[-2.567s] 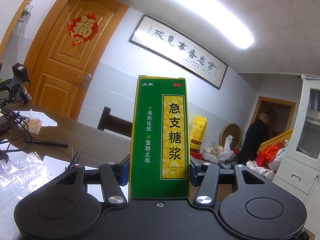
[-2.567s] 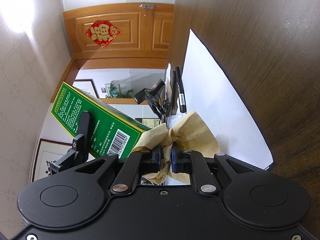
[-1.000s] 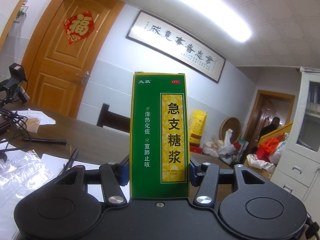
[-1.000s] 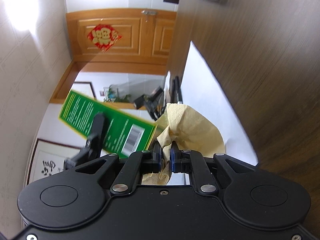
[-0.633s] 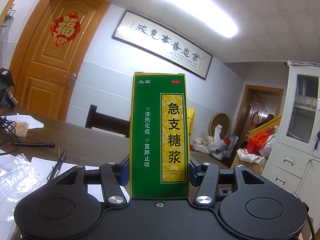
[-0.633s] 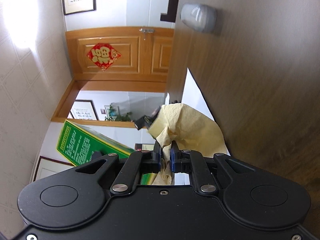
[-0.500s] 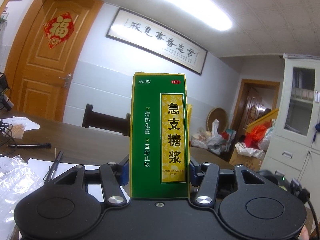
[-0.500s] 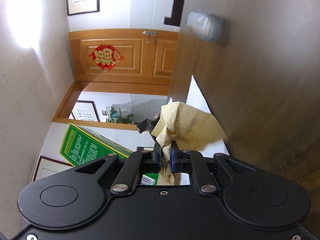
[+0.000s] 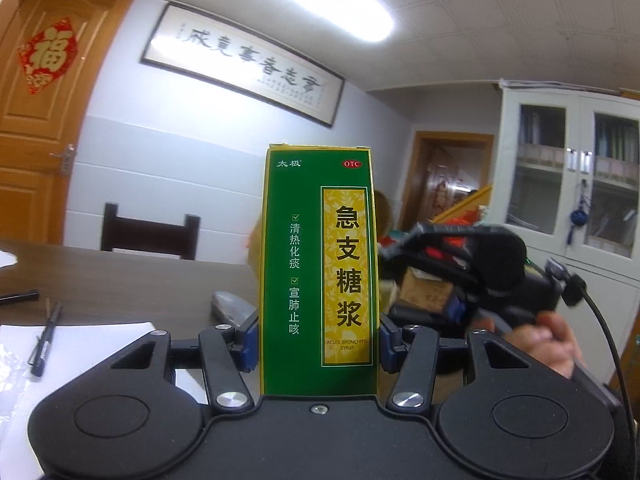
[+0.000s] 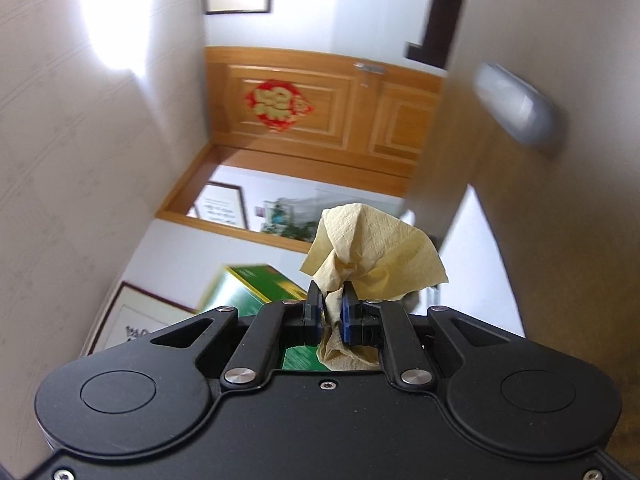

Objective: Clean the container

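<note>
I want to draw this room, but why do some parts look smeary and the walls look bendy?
Left wrist view: the green box is sharp, the right gripper beside it is smeared, the ceiling light glares white, and the fisheye lens bows the walls. Right wrist view: the yellow tissue is sharp, while the door and table behind are smeared.
</note>
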`<move>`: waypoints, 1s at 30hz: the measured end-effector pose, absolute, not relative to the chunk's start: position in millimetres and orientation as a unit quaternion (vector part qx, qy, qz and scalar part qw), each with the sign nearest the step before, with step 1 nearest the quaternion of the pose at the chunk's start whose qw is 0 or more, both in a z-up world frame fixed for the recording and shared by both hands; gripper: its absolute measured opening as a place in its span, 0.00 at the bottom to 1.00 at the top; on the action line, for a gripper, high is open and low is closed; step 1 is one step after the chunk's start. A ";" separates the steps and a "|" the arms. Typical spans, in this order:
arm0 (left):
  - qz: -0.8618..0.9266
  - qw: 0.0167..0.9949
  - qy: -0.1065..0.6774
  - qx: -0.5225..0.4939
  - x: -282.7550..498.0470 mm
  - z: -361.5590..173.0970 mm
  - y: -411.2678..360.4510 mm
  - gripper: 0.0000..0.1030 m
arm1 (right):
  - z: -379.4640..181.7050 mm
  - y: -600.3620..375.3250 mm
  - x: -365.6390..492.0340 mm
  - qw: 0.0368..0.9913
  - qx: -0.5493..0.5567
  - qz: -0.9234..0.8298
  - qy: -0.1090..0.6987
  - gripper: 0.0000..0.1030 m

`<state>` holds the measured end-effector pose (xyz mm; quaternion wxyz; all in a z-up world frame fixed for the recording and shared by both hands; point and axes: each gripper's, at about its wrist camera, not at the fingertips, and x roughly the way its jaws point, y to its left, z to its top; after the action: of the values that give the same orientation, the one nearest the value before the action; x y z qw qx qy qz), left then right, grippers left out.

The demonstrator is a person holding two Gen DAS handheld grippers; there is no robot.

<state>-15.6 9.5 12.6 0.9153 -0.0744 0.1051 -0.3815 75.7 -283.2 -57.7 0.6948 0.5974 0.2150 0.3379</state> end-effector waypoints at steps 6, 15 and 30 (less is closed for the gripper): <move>-0.424 0.895 0.110 -0.078 -15.8 10.0 5.5 0.48 | -50.6 -296.2 78.2 0.698 0.589 0.357 0.195 0.10; -0.429 0.892 0.111 -0.092 -11.4 10.3 9.3 0.48 | -74.3 -283.9 74.4 0.693 0.584 0.353 0.233 0.10; -0.407 0.902 0.121 -0.078 -8.6 9.3 8.1 0.48 | -64.6 -291.2 67.8 0.716 0.560 0.341 0.238 0.10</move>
<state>-8.6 8.1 9.3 0.9020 -0.0778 0.1206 -0.4072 67.8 -291.2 -64.6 0.7163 0.5603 0.2375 0.3414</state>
